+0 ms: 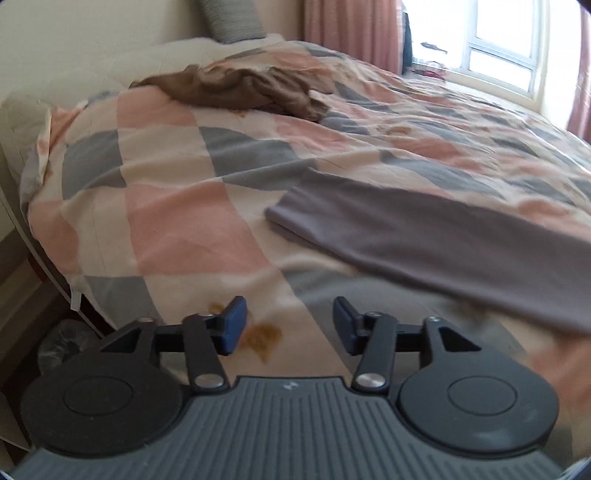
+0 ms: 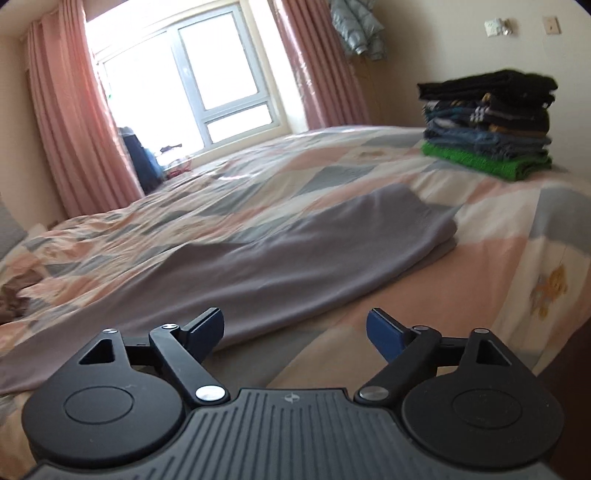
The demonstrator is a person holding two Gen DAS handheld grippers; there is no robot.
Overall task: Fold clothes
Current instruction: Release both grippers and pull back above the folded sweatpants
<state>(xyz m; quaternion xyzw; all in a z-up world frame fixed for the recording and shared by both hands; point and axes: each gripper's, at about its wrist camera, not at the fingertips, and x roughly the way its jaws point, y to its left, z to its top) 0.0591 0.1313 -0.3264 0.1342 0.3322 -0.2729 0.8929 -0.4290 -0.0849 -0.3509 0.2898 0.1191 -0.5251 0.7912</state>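
left gripper (image 1: 290, 325): my jaws stand apart, nothing between them – hovering over the checked quilt (image 1: 192, 229) near the bed edge, the grey garment off to its right, not touching.
right gripper (image 2: 295, 330): jaws spread wide, empty too – the near edge of the grey garment (image 2: 258, 266) lies just ahead of my left finger; can't tell if the pad touches the cloth.
grey garment: lies in a long flat strip across the quilt, looks already folded lengthwise, far end doubled over in the right wrist view. I judge it part-folded – a cross fold or two left, then onto the stack.
brown garment (image 1: 240, 86): crumpled heap farther up the bed toward the pillow (image 1: 229, 18), well apart from the grey one. Not started, by the look of it.
stack of folded clothes (image 2: 487, 125): far corner of the bed, green piece at the bottom, blues and patterned ones in the middle, black on top. That's the finished share.
progress: my read – well along; one piece mid-fold, one heap untouched, as far as these views show.
writing: none readable. A small emblem sits on each gripper body, too small to make out. The quilt has a small orange animal print (image 2: 550, 286), no text. Wall plates (image 2: 496, 26) by the hanging jacket (image 2: 356, 27) carry no legible marking.
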